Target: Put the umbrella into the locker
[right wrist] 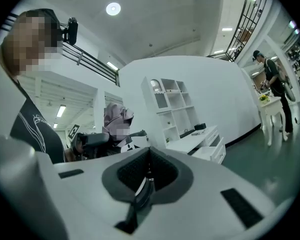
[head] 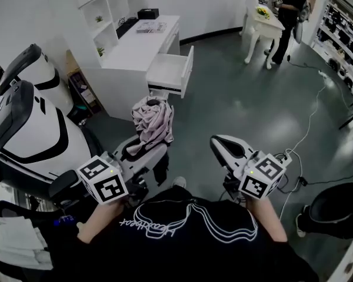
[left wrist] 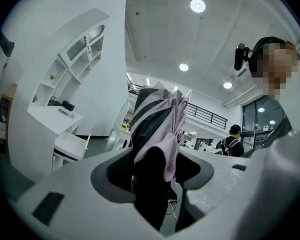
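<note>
The folded umbrella (head: 153, 121), mauve-pink cloth with black parts, stands upright in my left gripper (head: 142, 153), whose jaws are shut on its dark lower end. In the left gripper view the umbrella (left wrist: 161, 118) rises between the two white jaws of that gripper (left wrist: 152, 178) and hides the room behind it. My right gripper (head: 225, 147) hangs to the right of it, apart from the umbrella, shut with nothing in it. The right gripper view shows its own jaws (right wrist: 146, 185) meeting, and the umbrella (right wrist: 117, 117) off to the left. I can pick out no locker for certain.
A white desk (head: 140, 46) with an open drawer (head: 172, 72) and wall shelves (head: 103, 4) stands ahead. A large white-and-black machine (head: 32, 131) fills the left. A person (head: 289, 13) stands by a small white table (head: 263, 23) at the far right. A cable (head: 309, 128) trails over the grey floor.
</note>
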Demonstrator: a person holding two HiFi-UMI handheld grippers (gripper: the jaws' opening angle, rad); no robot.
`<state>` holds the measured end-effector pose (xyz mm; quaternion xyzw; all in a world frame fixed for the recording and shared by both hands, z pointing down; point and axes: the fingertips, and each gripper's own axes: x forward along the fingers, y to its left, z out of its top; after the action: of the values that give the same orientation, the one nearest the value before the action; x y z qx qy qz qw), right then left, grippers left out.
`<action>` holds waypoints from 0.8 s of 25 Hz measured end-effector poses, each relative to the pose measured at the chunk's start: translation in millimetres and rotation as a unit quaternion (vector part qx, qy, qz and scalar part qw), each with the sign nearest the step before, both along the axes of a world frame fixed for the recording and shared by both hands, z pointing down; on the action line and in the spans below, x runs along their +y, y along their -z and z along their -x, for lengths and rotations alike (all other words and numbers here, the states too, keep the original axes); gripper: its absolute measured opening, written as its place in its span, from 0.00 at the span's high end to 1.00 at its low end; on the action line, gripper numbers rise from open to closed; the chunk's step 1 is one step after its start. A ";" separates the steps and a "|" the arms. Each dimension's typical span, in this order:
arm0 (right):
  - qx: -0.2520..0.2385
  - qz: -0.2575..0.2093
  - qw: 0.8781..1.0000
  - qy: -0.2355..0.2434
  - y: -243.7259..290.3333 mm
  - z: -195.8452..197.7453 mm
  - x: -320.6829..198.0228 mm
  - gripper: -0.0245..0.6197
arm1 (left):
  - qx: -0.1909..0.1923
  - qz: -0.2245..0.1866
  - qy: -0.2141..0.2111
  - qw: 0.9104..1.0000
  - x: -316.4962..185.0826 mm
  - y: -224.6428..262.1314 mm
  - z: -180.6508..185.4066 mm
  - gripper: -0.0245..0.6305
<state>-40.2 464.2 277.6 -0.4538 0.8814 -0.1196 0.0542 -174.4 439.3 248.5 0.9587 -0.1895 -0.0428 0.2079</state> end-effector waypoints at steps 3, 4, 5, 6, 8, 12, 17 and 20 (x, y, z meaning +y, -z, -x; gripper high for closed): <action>0.007 0.009 1.000 -0.002 -28.1 -0.7 -9.0 0.96 | 0.015 0.014 0.003 1.000 -10.0 -19.0 1.4 0.63; 0.009 0.014 1.000 -0.003 -35.5 -0.9 -13.5 0.96 | 0.019 0.017 0.003 1.000 -15.3 -22.9 1.7 0.63; 0.008 0.019 1.000 -0.003 -40.8 -1.3 -19.3 0.96 | 0.019 0.019 0.005 1.000 -22.0 -25.3 2.0 0.63; 0.007 0.025 1.000 -0.003 -44.4 -1.9 -26.0 0.96 | 0.016 0.021 0.007 1.000 -29.6 -27.1 2.0 0.63; 0.001 0.035 0.999 -0.001 -46.2 -3.7 -41.3 0.96 | 0.009 0.028 0.011 1.000 -46.7 -29.2 0.6 0.63; -0.018 0.045 0.999 0.004 -40.9 -12.6 -78.8 0.96 | 0.001 0.045 0.017 0.999 -84.9 -33.9 -7.6 0.63; -0.016 0.058 0.998 -0.004 -54.6 -36.9 -140.2 0.96 | -0.003 0.049 0.025 0.998 -150.2 -44.3 -25.7 0.63; -0.021 0.078 0.997 -0.005 -61.9 -53.3 -186.4 0.96 | -0.007 0.069 0.030 0.997 -197.4 -51.4 -40.1 0.63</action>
<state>13.1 277.8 339.6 -0.4585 0.8657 -0.1972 0.0380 -134.3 241.9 299.9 0.9361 -0.2222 -0.0288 0.2710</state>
